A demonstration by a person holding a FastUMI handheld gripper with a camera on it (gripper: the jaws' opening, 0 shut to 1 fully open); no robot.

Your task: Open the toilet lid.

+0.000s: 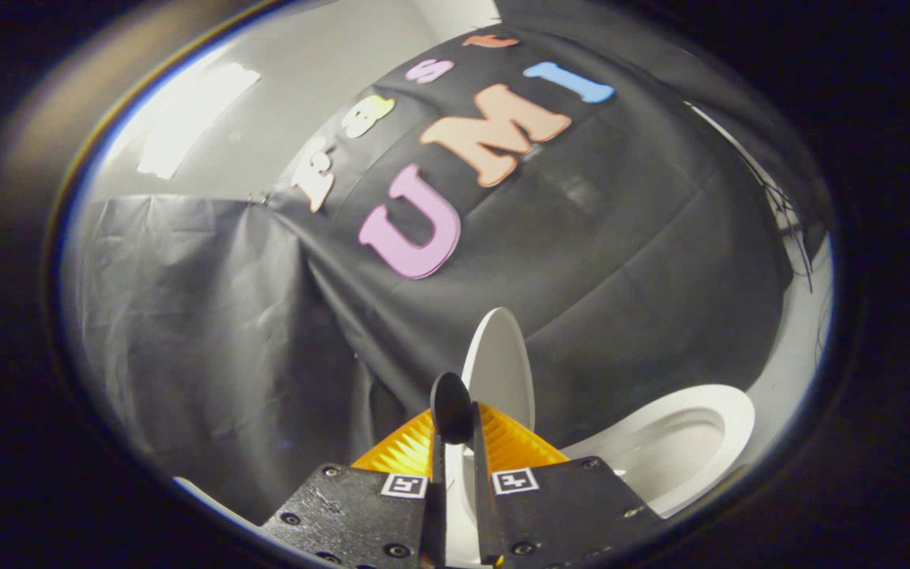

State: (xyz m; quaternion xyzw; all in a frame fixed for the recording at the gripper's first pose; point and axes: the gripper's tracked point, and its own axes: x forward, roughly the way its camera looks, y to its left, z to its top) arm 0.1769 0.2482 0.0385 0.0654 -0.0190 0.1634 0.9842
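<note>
Toilet lid (500,359) is raised, standing on edge just ahead of my fingers, its near edge running down into the narrow gap between them. My gripper (455,431) is clenched on that lid edge, both yellow ribbed pads (514,444) pressing in, so I can swing it on its hinge. Seat and bowl (680,442) lie exposed to the right, lower. Looks near fully open, I judge. Black cloth wall (186,316) is far behind.
</note>
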